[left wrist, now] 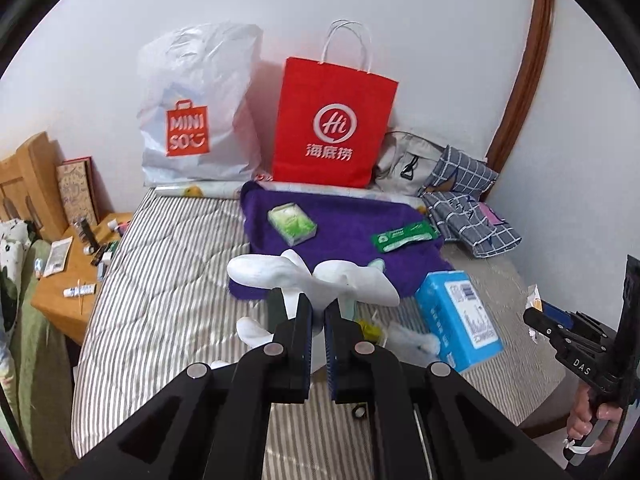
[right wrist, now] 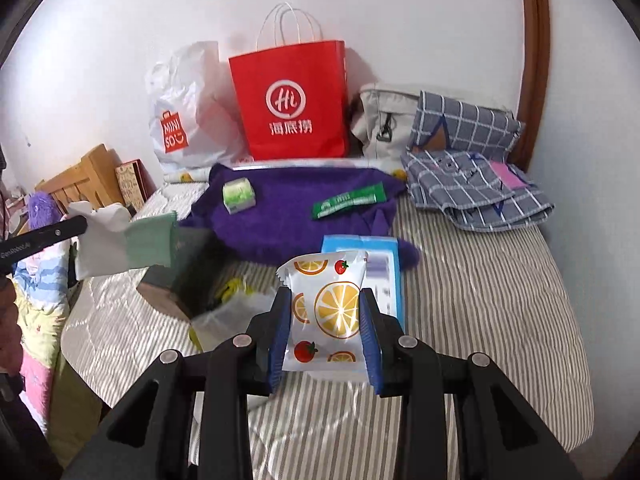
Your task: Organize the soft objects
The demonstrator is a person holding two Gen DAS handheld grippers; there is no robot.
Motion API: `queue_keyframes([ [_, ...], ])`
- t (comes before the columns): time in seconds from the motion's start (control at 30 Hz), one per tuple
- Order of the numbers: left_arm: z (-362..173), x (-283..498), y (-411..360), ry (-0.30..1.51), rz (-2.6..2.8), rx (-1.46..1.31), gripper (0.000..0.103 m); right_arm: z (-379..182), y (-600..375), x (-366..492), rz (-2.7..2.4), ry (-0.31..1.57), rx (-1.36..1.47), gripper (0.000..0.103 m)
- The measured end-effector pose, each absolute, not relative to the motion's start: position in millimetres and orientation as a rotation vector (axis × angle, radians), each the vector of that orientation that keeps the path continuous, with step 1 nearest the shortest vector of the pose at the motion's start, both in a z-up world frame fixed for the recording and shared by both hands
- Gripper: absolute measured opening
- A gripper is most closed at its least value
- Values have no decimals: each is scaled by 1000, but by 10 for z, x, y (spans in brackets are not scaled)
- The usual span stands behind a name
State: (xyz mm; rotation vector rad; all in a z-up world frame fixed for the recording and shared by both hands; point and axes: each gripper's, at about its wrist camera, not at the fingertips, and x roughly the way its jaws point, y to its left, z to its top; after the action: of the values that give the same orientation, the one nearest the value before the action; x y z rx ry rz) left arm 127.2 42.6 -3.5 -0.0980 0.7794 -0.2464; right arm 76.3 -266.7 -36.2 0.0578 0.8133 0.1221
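Observation:
My left gripper [left wrist: 318,308] is shut on a white sock [left wrist: 276,272] with a mint-green cuff, held above the striped bed. From the right wrist view the same gripper [right wrist: 82,225] enters at the left, with the sock [right wrist: 116,240] hanging from its tip. My right gripper [right wrist: 325,304] is shut on a white packet [right wrist: 332,308] printed with orange slices and red fruit, also lifted off the bed. In the left wrist view the right gripper [left wrist: 538,316] shows at the right edge, a hand on its handle. A purple towel [left wrist: 340,236] lies behind, spread on the bed.
On the towel lie a green tissue pack [left wrist: 292,221] and a flat green packet [left wrist: 404,237]. A blue tissue pack [left wrist: 460,316] lies near its front corner. A red paper bag [left wrist: 334,124], a white plastic bag [left wrist: 192,112] and a checked shirt [right wrist: 472,184] line the wall. A dark box [right wrist: 180,276] stands lower left.

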Motion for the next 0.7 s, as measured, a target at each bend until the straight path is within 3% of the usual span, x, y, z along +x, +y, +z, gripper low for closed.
queue_keyframes([
  [0.7,-62,2219,50,816,-266,-56,7,-311,-2649,1787,152,828,34,33],
])
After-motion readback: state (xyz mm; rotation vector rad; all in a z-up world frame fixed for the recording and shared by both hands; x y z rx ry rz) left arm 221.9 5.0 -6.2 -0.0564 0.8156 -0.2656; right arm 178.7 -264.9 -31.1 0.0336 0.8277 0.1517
